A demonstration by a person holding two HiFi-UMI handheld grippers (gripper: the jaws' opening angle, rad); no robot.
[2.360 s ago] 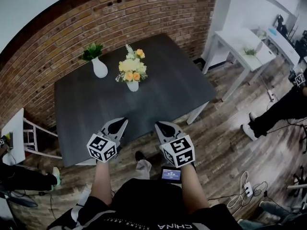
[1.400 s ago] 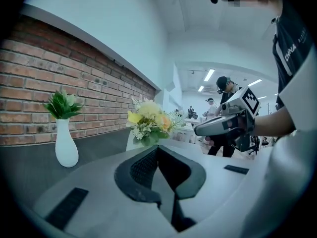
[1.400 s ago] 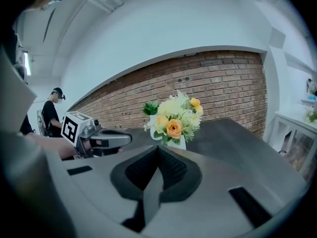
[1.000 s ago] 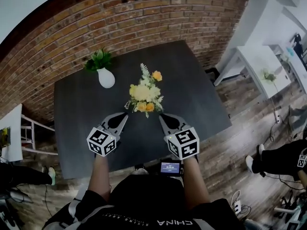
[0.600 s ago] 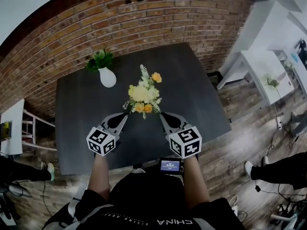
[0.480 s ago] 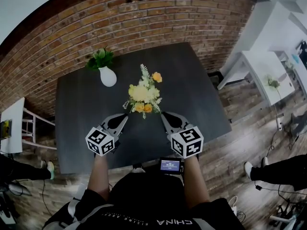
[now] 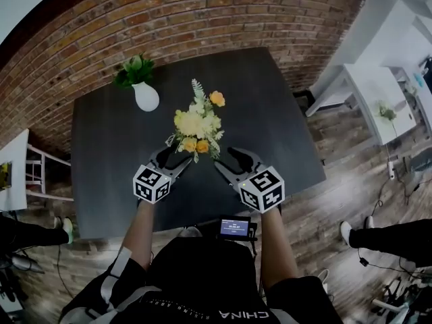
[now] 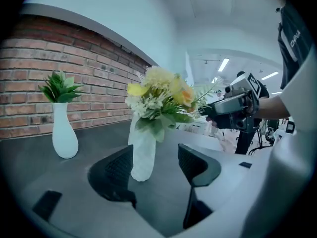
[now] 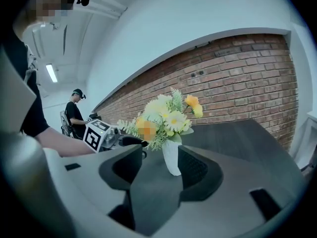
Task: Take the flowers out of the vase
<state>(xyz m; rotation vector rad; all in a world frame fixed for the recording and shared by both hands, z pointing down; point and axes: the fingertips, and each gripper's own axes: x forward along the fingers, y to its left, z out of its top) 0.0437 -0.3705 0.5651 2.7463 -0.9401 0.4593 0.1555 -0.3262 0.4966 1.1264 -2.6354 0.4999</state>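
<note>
A bouquet of yellow, orange and white flowers (image 7: 196, 123) stands in a small white vase (image 8: 142, 152) on the dark table (image 7: 270, 113). In the head view the blooms hide the vase. My left gripper (image 7: 172, 159) sits just left of the bouquet's near side, and my right gripper (image 7: 229, 160) just to its right. Both have just been opening, and nothing is between their pads. In the left gripper view the vase shows through the gap of my left gripper (image 8: 154, 155), under the flowers (image 8: 161, 95). The right gripper (image 9: 161, 155) frames the same vase (image 9: 172, 155) a little ahead.
A second white vase with a green plant (image 7: 145, 94) stands at the table's far left, near the brick wall (image 7: 202, 19). A white side table (image 7: 364, 86) is off to the right. Another person (image 9: 74, 115) sits in the background. The table's near edge lies under my wrists.
Both grippers have moved forward and down to either side of the bouquet. Their jaws, shut in the earlier frames, now stand apart.
</note>
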